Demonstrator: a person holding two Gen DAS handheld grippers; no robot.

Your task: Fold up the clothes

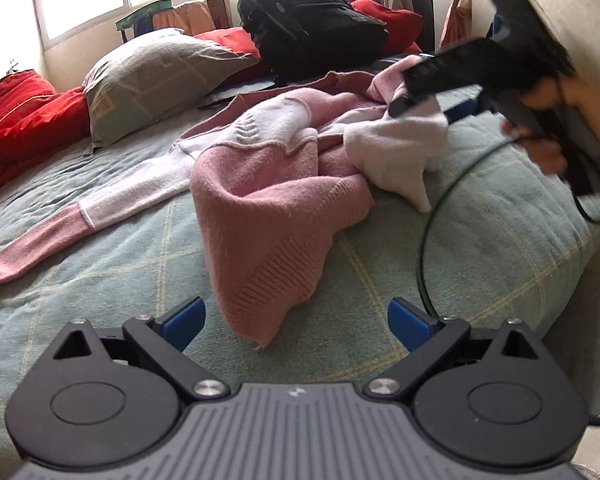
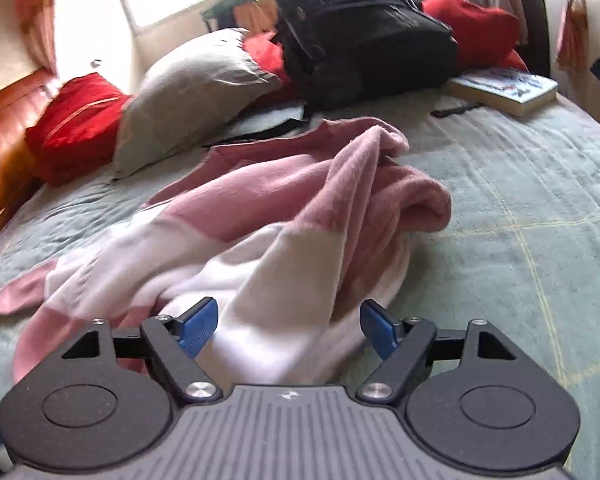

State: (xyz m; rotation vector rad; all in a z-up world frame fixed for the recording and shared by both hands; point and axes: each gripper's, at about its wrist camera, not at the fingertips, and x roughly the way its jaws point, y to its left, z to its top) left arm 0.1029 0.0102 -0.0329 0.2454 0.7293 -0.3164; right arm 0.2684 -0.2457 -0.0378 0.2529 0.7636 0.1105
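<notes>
Sweater (image 1: pixel 260 184) lying bunched on bed (image 1: pixel 480 240); both tongs (image 1: pixel 296 322) (image 2: pixel 288 326) gaping, gripping nothing. Spreading step; next needs a hem pinch.

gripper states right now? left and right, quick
Left gripper: open, holding nothing; the pink sweater lies just ahead.
Right gripper: open, sweater fabric between the pads, not clamped.

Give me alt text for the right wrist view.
A crumpled pink and white sweater lies on a green bedspread, with the open right hand-held gripper just before it. Behind sit pillows, a black backpack and a book.
</notes>
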